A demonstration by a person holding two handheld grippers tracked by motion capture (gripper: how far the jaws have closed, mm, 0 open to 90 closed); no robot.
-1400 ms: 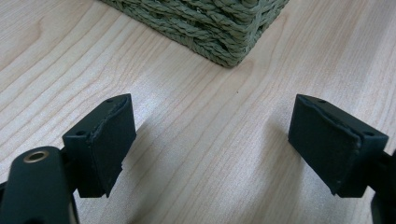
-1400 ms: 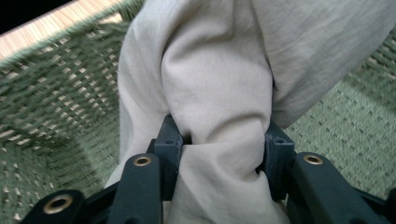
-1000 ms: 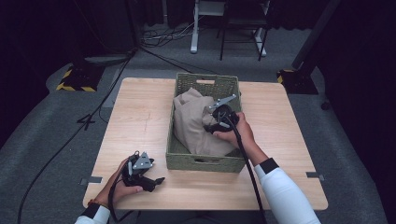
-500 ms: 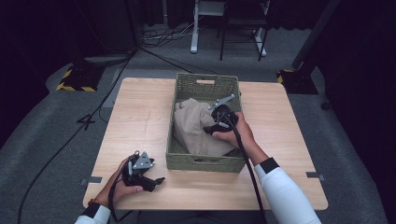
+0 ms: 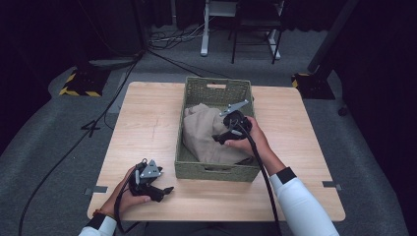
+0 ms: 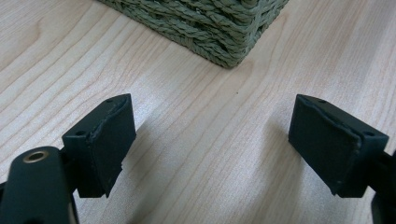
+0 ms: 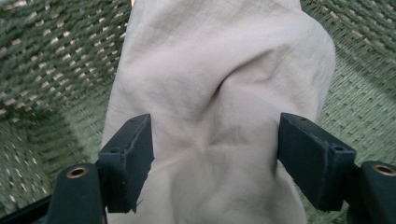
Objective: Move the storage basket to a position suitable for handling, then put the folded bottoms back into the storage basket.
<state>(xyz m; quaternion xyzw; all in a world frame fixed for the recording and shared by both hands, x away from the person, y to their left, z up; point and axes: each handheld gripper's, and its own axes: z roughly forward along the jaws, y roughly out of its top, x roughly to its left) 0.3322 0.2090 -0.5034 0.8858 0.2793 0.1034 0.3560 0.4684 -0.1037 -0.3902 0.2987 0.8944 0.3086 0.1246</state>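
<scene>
here the beige cloth [image 5: 209,135] lies bunched in the green woven basket [image 5: 216,172] at the middle of the high view. the right gripper [image 5: 223,137] hovers over it; its jaws have just been opening and stand wide, the cloth between them but unpressed. at lower left, the left gripper [image 5: 164,191] rests wide and empty on the wooden table [image 5: 147,118], near the basket's corner.

Surface [image 5: 147,123] evenly lit from above; surroundings dark toward the frame edges; soft shadows under tongs; close views sharp.
</scene>
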